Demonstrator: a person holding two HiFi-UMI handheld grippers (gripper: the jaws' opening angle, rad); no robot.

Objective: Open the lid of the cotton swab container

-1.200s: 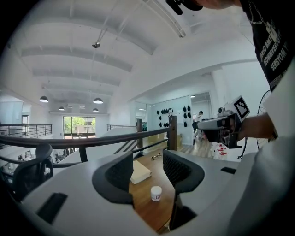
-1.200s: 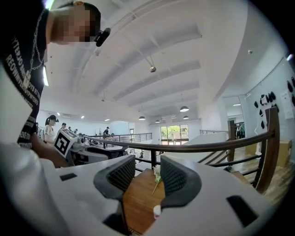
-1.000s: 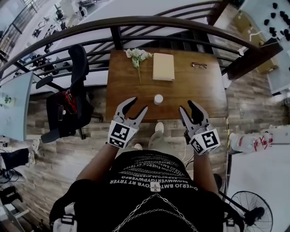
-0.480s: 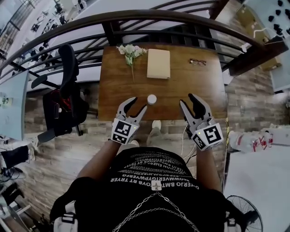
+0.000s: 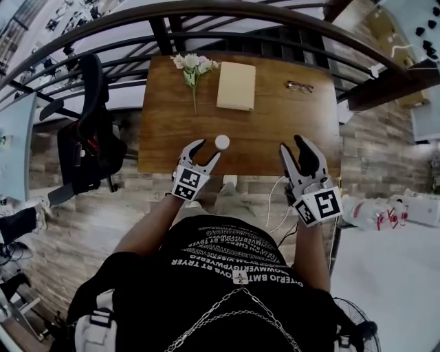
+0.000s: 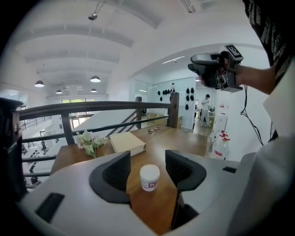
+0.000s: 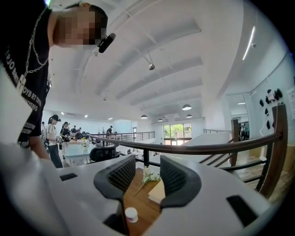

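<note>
The cotton swab container is a small white round tub with its lid on, standing near the front edge of the wooden table. My left gripper is just in front and left of it. In the left gripper view the container stands just beyond the left gripper, in line with the gap; the jaws have just been opening and the pads touch nothing. My right gripper hovers open and empty at the table's front right, apart from the tub. The right gripper view shows the container low and left of the right gripper.
A cream book, a bunch of white flowers and a pair of glasses lie at the table's far side. A dark railing runs behind the table. A black office chair stands to the left.
My left gripper has come down and forward, close to the container. The right gripper has shifted a little to the right, with its jaws as before.
</note>
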